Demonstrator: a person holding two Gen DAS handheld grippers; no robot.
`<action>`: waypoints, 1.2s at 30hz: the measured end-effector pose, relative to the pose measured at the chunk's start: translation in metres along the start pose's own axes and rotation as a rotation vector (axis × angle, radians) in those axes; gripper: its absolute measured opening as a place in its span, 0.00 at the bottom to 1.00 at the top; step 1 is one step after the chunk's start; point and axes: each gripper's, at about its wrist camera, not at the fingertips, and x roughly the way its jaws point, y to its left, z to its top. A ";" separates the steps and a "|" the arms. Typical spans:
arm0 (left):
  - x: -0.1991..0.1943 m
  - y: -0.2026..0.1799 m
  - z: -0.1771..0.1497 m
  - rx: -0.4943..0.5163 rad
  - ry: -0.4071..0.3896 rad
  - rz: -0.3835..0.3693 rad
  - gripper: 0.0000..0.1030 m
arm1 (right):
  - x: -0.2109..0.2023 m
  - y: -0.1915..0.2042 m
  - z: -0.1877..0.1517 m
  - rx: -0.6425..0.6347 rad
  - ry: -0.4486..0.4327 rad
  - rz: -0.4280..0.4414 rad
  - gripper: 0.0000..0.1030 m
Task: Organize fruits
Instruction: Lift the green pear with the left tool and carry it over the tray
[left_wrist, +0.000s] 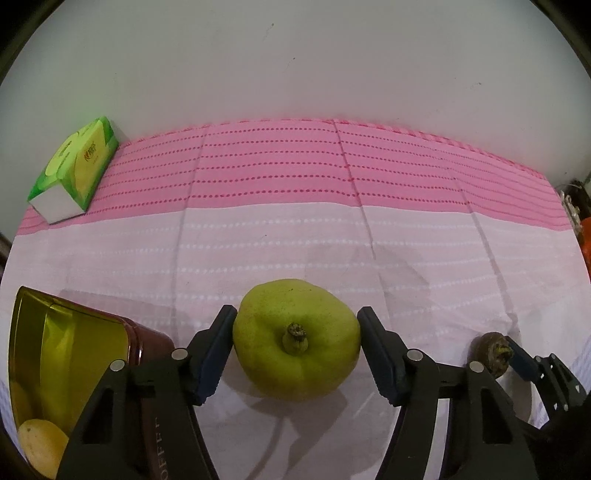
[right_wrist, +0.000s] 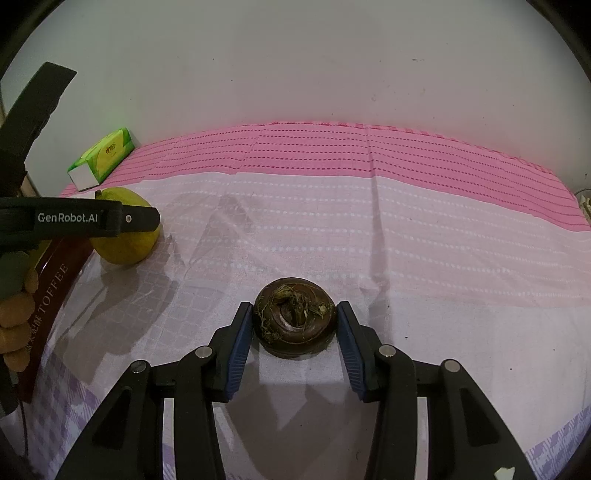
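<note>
A green pear sits between my left gripper's blue pads, which press on both its sides; it also shows in the right wrist view, behind the left gripper's arm. A brown round water chestnut sits between my right gripper's pads, which touch its sides; it shows in the left wrist view too. A gold-lined toffee tin at the left holds a yellow fruit.
A green tissue box stands at the far left by the white wall, and shows in the right wrist view. A pink and white cloth covers the table. The tin's dark red side lies at the left.
</note>
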 end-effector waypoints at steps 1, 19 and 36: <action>-0.001 -0.001 -0.001 0.011 -0.003 0.001 0.64 | 0.000 0.000 0.000 0.000 0.000 -0.001 0.41; -0.033 -0.002 -0.020 0.004 0.000 -0.027 0.64 | 0.002 -0.001 0.000 -0.018 0.005 -0.020 0.41; -0.088 0.003 -0.043 0.033 -0.054 -0.018 0.64 | 0.003 0.004 -0.002 -0.043 0.010 -0.057 0.41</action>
